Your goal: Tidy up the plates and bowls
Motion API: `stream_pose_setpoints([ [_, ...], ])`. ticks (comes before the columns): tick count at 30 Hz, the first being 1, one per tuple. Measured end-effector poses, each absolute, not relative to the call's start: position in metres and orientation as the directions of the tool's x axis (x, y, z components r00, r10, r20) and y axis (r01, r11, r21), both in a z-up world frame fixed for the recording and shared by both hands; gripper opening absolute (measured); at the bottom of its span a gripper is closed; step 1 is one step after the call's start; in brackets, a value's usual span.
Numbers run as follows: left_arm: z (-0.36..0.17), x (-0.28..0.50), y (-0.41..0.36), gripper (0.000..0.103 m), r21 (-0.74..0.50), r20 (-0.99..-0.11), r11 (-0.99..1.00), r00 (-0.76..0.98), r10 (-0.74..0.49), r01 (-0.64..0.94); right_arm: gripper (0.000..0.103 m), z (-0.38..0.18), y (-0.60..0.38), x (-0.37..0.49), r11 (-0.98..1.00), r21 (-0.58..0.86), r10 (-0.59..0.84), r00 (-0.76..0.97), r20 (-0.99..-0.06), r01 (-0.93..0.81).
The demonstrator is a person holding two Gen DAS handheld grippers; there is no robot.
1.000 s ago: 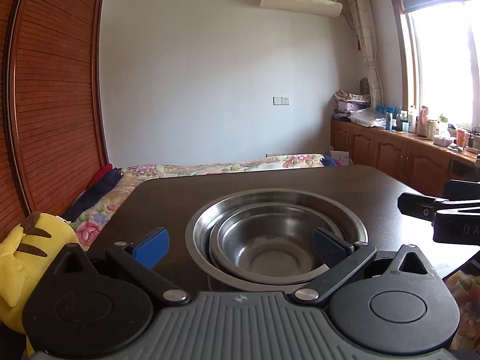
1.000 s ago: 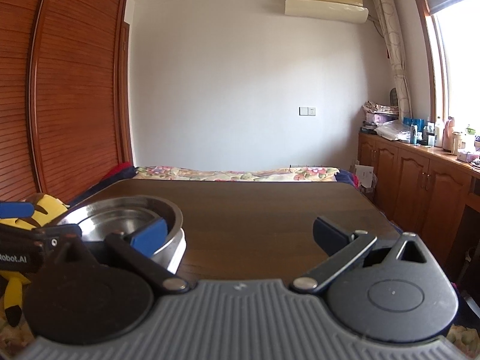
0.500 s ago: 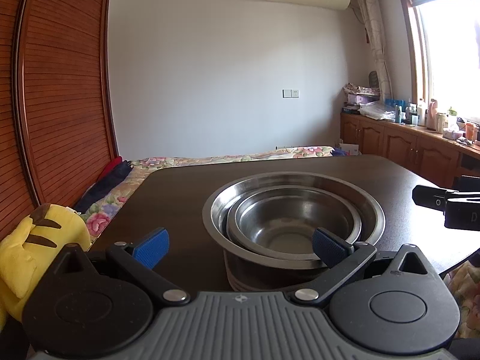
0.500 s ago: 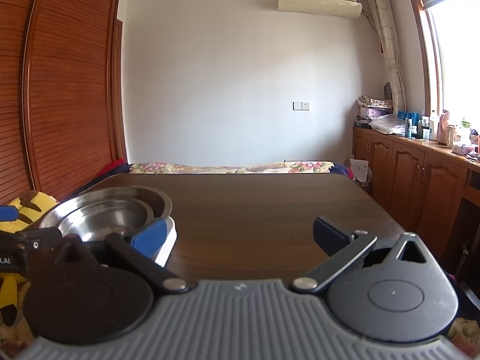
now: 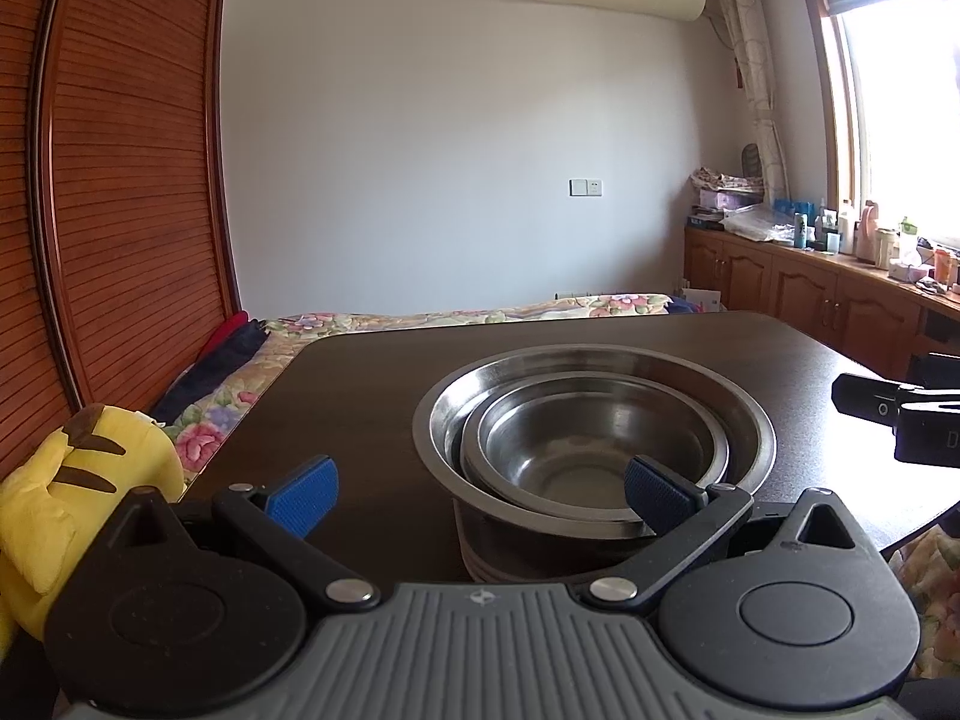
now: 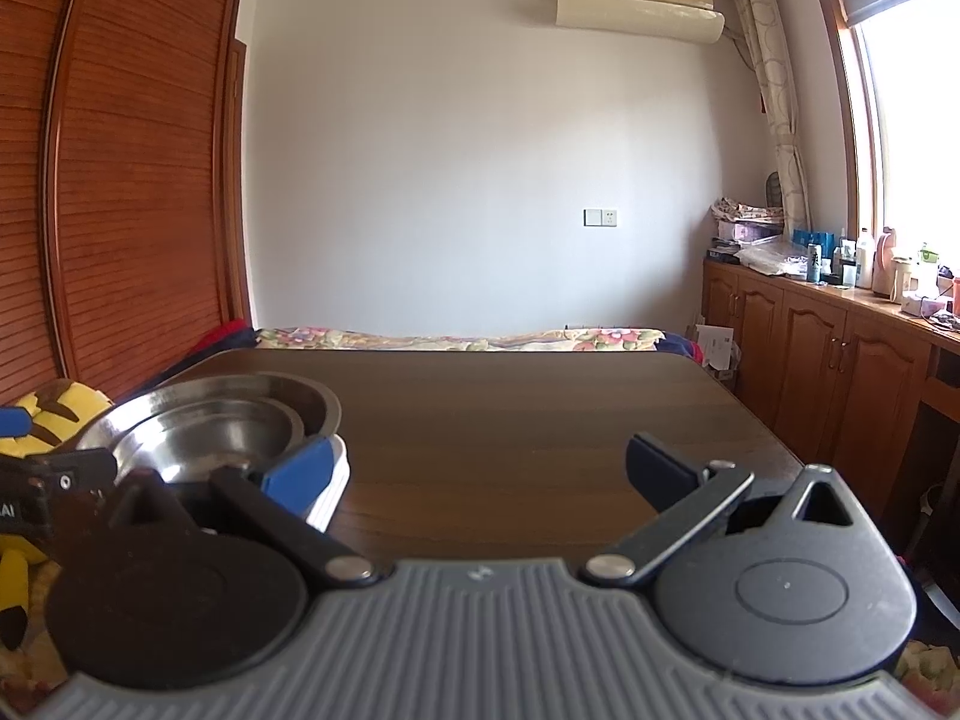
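Left wrist view: our left gripper has its fingers wide apart and holds nothing. The blue pad on its left side is over bare table; the other pad is in front of the near rim of the bowls. The small bowl sits inside the big bowl, and both rest on a stack of plates, whose edges show below. This stack stands near the front edge of the table, towards its left side. Around it the dark top is bare up to the far edge, and also to the right, where the tip of our right gripper comes into view.

From the right wrist, our right gripper also has the fingers wide apart, nothing between them. The bowls are at its left, and the white plates are just behind its left pad. Ahead, the wooden top is bare up to the far and right edges. A yellow plush lies beyond the left edge of the table.
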State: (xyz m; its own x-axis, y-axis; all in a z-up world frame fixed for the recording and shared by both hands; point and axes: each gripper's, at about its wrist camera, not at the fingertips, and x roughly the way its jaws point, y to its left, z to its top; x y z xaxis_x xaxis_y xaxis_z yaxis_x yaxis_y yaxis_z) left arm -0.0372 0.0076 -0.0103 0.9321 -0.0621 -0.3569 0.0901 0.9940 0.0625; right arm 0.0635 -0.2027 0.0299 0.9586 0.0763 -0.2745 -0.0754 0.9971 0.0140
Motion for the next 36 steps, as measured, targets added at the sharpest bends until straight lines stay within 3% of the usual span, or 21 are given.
stream_pose_setpoints([
  [36,-0.0103,-0.0364,0.0094,0.103,0.070,-0.360,0.994,0.931,-0.052,0.082,0.103,0.0295,-0.2028,0.0629,0.997,0.014,0.077,0.957,-0.279,-0.076],
])
